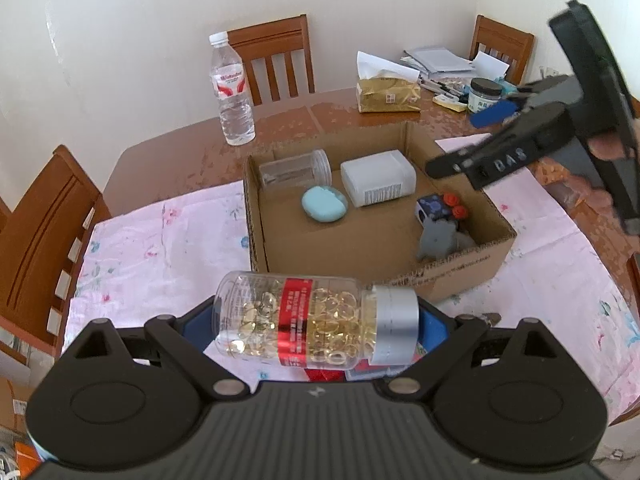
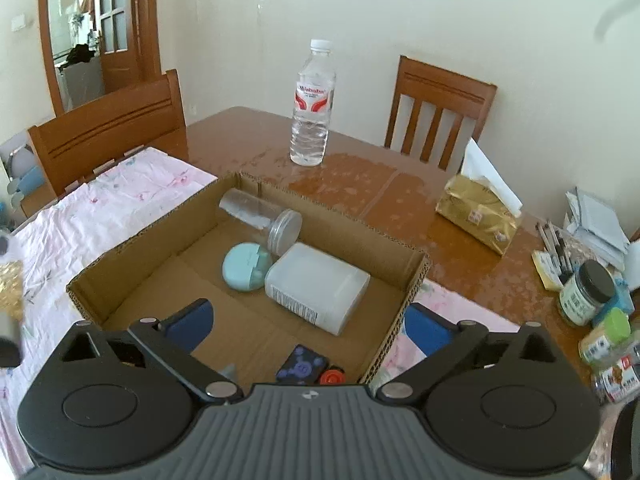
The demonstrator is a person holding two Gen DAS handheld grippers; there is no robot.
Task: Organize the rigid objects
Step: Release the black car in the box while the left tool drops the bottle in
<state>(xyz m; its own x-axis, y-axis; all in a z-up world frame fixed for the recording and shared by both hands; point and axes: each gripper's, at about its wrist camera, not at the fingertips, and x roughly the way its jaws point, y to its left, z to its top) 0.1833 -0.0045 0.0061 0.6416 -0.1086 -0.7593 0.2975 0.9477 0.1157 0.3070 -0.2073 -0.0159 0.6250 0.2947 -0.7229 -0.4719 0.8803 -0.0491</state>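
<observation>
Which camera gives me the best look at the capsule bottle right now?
The left wrist view. There the capsule bottle lies sideways across the left gripper, held between its jaws, red label and silver cap in full view, just short of the cardboard box. The right wrist view catches only a blurred sliver of it at the far left edge.

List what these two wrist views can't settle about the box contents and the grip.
- Grey object in the cardboard box: right wrist view hides it behind the right gripper body; left view too small to identify.
- Capsule bottle: left gripper pads sit hidden behind its ends; bottle cut off at the right view's left edge.
- Label print on the white container: too small in both views.
- Jars: clipped by the right edge.
</observation>
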